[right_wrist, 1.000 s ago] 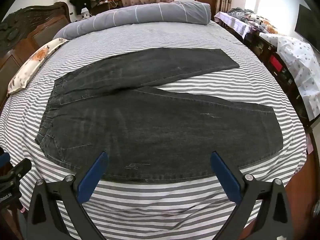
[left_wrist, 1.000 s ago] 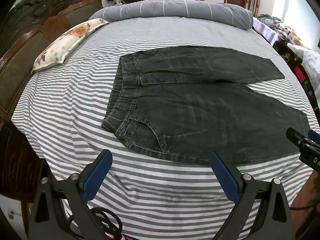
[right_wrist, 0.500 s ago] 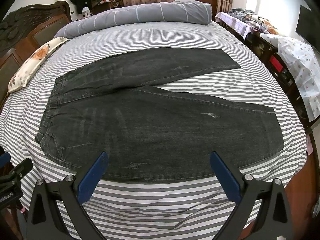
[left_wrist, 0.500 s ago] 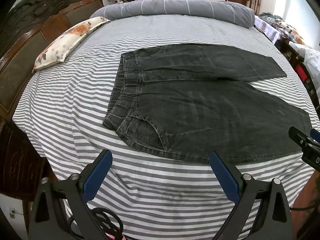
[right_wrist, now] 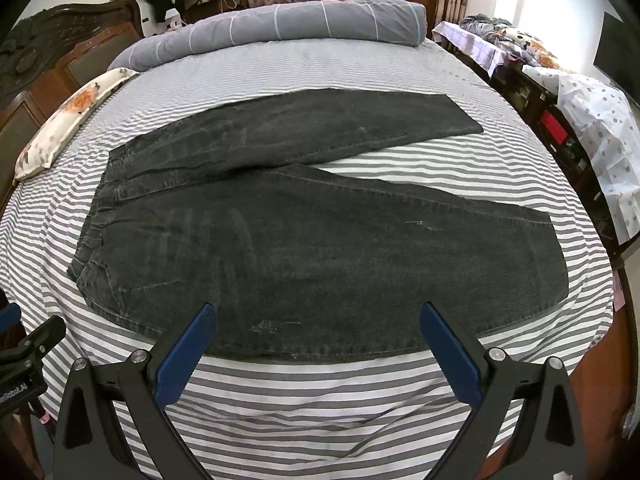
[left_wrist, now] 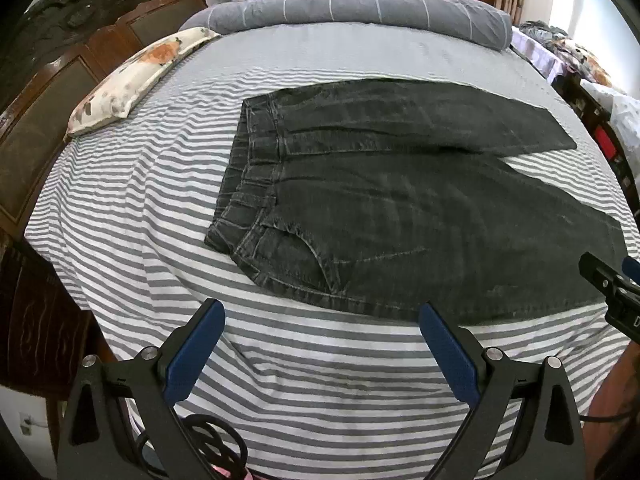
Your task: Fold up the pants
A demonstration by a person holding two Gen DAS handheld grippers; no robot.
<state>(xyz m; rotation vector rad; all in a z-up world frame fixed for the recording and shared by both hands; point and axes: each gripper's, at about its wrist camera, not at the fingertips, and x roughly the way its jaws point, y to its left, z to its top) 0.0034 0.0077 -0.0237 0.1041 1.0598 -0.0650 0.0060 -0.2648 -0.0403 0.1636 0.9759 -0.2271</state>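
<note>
Dark jeans (left_wrist: pixel 400 208) lie flat on the striped bed (left_wrist: pixel 132 208), waistband toward the wooden headboard (left_wrist: pixel 44 112), legs spread in a narrow V. Left gripper (left_wrist: pixel 320 320) hovers just short of the pocket corner, jaws wide apart, holding nothing. Right gripper (right_wrist: pixel 316 322) sits over the near leg's hem edge (also spread wide, empty). Floral pillow (right_wrist: pixel 68 116) lies beside the headboard; rolled grey duvet (right_wrist: pixel 280 28) across the far side.

Both wrist views look forward and down across the striped bed (left_wrist: pixel 120 240) from its near edge. The left faces the waistband end, the right the leg end; both share the pants (right_wrist: pixel 320 240).
</note>
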